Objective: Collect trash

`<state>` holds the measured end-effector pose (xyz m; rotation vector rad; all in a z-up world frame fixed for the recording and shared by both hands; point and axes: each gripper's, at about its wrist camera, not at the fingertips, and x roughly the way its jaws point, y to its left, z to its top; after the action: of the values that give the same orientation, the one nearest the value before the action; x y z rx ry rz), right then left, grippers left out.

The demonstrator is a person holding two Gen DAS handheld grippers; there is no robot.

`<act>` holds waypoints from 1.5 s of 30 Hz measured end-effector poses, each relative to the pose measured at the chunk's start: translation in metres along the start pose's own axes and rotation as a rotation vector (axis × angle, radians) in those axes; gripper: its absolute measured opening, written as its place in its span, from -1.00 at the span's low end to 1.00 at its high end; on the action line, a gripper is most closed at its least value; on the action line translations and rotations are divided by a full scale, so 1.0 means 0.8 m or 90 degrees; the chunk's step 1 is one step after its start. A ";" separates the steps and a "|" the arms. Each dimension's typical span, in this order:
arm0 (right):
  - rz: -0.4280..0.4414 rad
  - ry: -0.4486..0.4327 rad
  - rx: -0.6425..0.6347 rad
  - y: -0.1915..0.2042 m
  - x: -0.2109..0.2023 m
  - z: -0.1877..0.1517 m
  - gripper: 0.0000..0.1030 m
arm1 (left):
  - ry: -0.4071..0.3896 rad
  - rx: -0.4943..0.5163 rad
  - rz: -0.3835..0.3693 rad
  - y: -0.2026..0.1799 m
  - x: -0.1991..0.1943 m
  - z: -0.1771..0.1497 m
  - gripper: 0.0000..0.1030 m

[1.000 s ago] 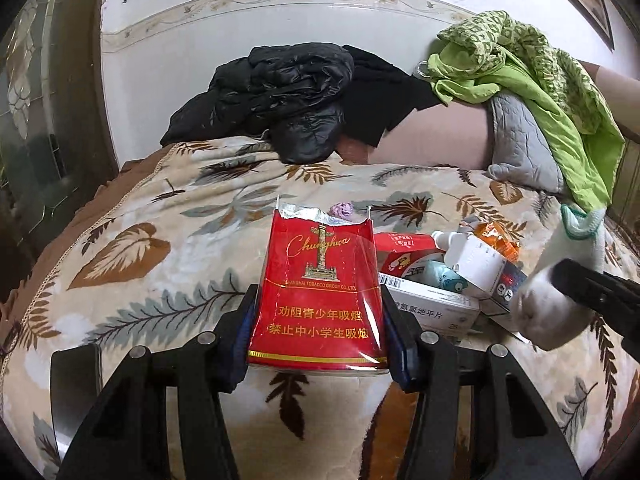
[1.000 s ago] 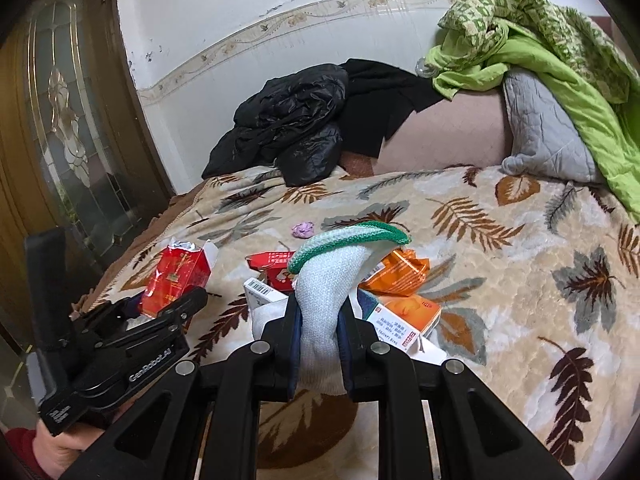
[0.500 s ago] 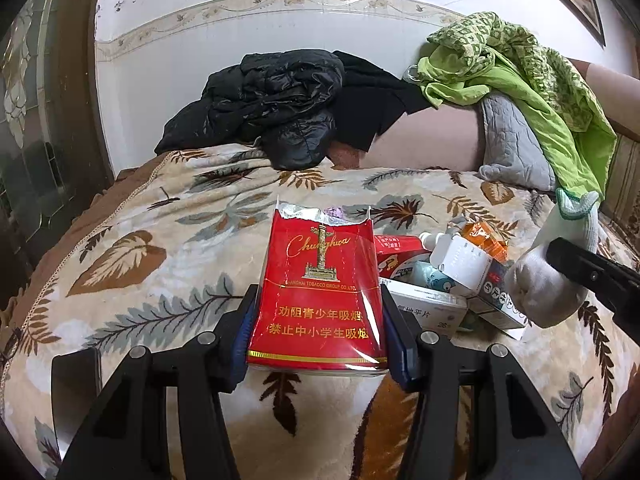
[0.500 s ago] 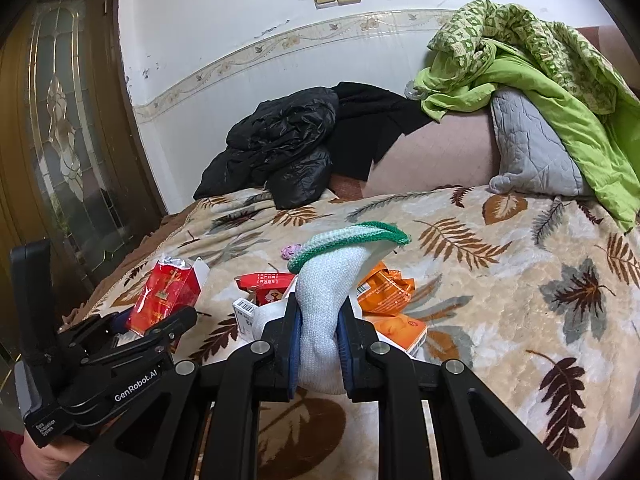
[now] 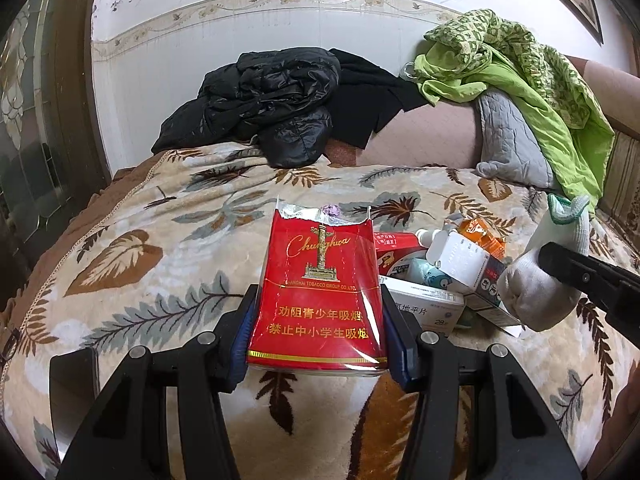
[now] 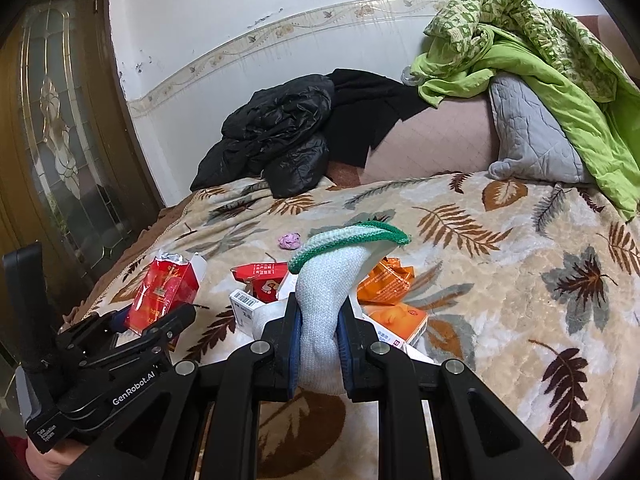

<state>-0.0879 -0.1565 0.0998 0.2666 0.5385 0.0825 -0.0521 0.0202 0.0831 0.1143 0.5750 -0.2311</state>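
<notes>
purple wad (image 6: 290, 241) clear in right view, half-hidden behind cigarette pack (image 5: 318, 296)

Right gripper (image 6: 318, 338) jaws clamp white sock (image 6: 326, 280).

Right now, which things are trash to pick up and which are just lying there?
Trash job: red cigarette pack, white sock, orange wrapper, small boxes, purple wad.

Just lying about: black jacket, green blanket, grey pillow.
</notes>
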 end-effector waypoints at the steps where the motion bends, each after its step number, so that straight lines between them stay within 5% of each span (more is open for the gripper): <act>1: -0.001 0.001 0.000 0.000 0.000 0.000 -0.66 | 0.000 0.000 0.000 0.001 0.000 0.000 0.04; 14: -0.039 0.008 -0.026 -0.001 -0.003 0.001 -0.66 | 0.002 0.000 -0.003 -0.001 0.000 -0.001 0.04; 45: -0.021 0.010 -0.027 0.001 -0.002 0.001 -0.67 | 0.001 0.006 -0.008 -0.013 -0.003 -0.002 0.04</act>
<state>-0.0889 -0.1561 0.1018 0.2167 0.5564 0.0647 -0.0577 0.0106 0.0829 0.1199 0.5767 -0.2451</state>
